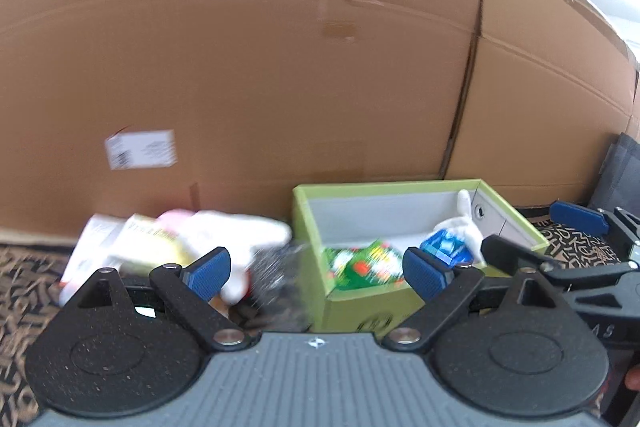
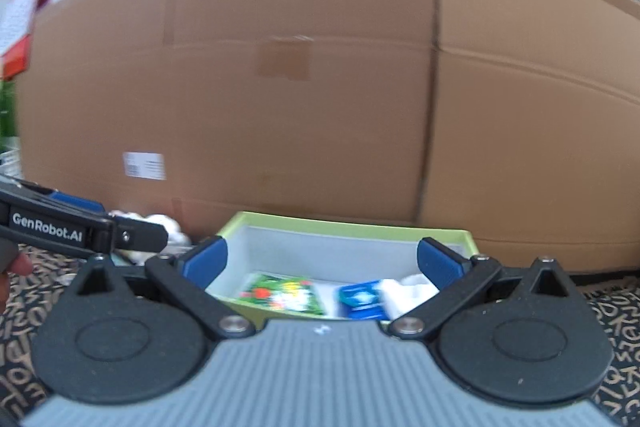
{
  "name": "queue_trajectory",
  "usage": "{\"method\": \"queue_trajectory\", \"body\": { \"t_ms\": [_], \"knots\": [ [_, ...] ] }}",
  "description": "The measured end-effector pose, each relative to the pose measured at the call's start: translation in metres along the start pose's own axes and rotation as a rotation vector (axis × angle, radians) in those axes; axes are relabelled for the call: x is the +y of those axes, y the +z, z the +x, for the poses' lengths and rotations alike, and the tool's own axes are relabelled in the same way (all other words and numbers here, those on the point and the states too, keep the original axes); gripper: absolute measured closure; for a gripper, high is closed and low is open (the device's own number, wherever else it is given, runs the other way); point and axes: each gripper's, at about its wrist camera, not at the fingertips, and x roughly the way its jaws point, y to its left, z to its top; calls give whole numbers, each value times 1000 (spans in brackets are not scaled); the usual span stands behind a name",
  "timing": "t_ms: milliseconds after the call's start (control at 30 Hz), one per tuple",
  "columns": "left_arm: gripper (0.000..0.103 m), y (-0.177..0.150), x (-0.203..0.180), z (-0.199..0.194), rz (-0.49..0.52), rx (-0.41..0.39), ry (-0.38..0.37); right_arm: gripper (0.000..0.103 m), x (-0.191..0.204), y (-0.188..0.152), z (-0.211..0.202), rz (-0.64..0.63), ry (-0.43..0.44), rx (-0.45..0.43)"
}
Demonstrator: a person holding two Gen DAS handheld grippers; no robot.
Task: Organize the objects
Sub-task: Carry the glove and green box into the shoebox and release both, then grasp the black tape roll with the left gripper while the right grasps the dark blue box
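Holding both tools w/ nothing in them: your left gripper [image 1: 316,273] has its jaws spread wide, and your right gripper [image 2: 322,261] is just as wide, nothing between the blue pads [image 2: 206,263] of either. Landmark = the green box [image 1: 316,227], lid off, on the patterned rug [image 1: 24,279] right against the big cardboard carton [image 1: 280,67]. Inside the box: a green printed packet [image 2: 282,293] toward its left half, a blue packet [image 2: 362,301] beside that, and sth white and soft [image 2: 408,289] at its right end. Outside the box, just left of it, sits a blurred pile: white and yellow packs [image 1: 132,247], a white plush item [image 1: 240,235], sth dark and shiny [image 1: 276,267] nearest the box wall. Your right tool shows at the box's right side in the left view.
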Motion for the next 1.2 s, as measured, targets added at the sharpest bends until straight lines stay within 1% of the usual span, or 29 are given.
{"method": "queue_trajectory", "body": {
  "t_ms": [67,200,267,333,433,533,600,667,733,767,800,833,867,933,1000,1033,1067,1100,1200],
  "knots": [
    [7,-16,18,-12,-17,12,34,0,15,-5,-9,-11,24,-13],
    [7,-49,61,-21,-41,64,139,0,45,-21,-16,-11,107,6],
    [7,-62,85,-17,-77,101,190,0,63,-30,-17,-17,146,21],
    [7,-72,110,-14,-116,138,221,0,81,-38,-13,-28,184,42],
    [7,-81,137,-4,-118,160,260,0,106,-50,-2,-50,253,81],
    [8,-79,151,14,-99,169,270,0,125,-59,9,-70,300,118],
    [14,-75,156,29,-94,174,264,0,135,-62,15,-85,312,133],
    [15,-71,159,41,-80,177,246,0,140,-63,21,-89,323,141],
    [18,-69,159,53,-54,176,245,0,144,-62,27,-86,337,152],
    [28,-68,158,59,-36,182,249,1,146,-61,30,-86,343,154],
    [48,-68,159,63,-20,196,240,1,148,-60,34,-88,352,153],
    [55,-68,160,65,-16,197,221,1,150,-58,38,-94,361,153],
    [64,-67,162,62,-10,194,229,2,153,-56,43,-103,372,153],
    [64,-67,169,53,-34,217,230,7,159,-53,55,-133,402,159],
    [64,-70,180,38,-81,220,232,24,171,-48,75,-190,410,195],
    [64,-73,185,31,-101,222,244,27,179,-45,86,-227,417,211],
    [64,-76,190,25,-119,215,249,35,186,-44,98,-256,431,223],
    [64,-79,194,19,-134,212,252,39,192,-42,110,-277,440,238],
    [64,-84,200,7,-150,208,249,39,210,-40,149,-323,438,278]
  ]
}}
